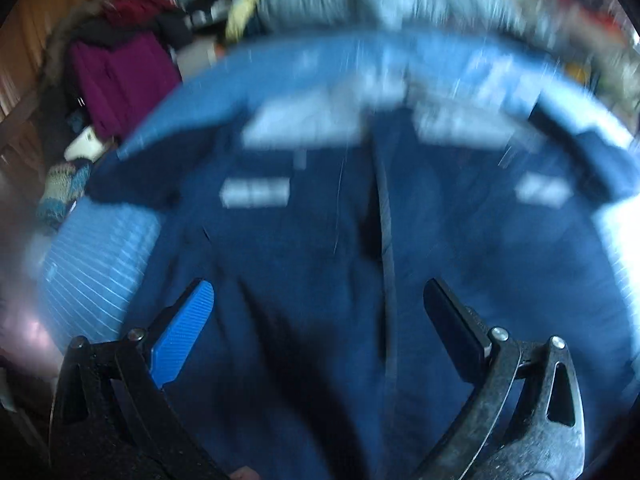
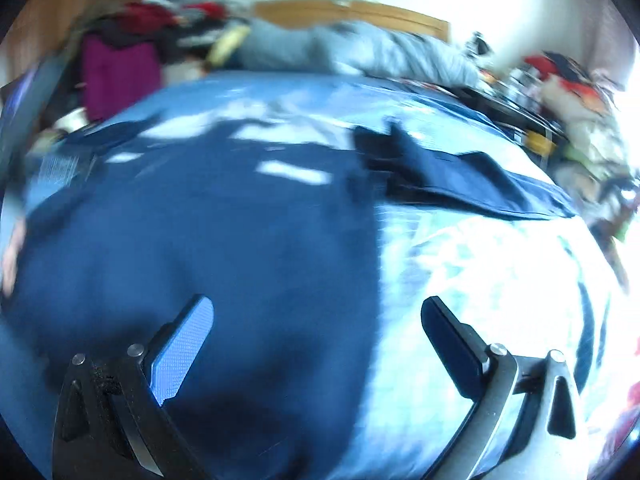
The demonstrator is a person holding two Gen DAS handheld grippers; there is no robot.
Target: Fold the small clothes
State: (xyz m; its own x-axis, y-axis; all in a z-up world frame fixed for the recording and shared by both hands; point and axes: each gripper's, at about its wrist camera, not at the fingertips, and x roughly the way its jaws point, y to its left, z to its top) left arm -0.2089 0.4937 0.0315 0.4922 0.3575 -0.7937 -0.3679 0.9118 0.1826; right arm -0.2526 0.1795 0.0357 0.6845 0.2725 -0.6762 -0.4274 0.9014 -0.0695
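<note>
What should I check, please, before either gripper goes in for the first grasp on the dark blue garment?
1. Left gripper open and empty: ok, jaws spread wide, nothing between them.
2. Right gripper open and empty: ok, the same.
3. Dark blue garment lying spread on the bed: ok; it appears largely flat.
4. Sleeve on the right laid out and reachable: ok, it extends sideways onto the light bedcover.
5. Garment hem or edge located for a grasp: cannot tell, both views are motion-blurred.
6. Nothing lying on the garment: cannot tell; pale patches may be print or light.
</note>
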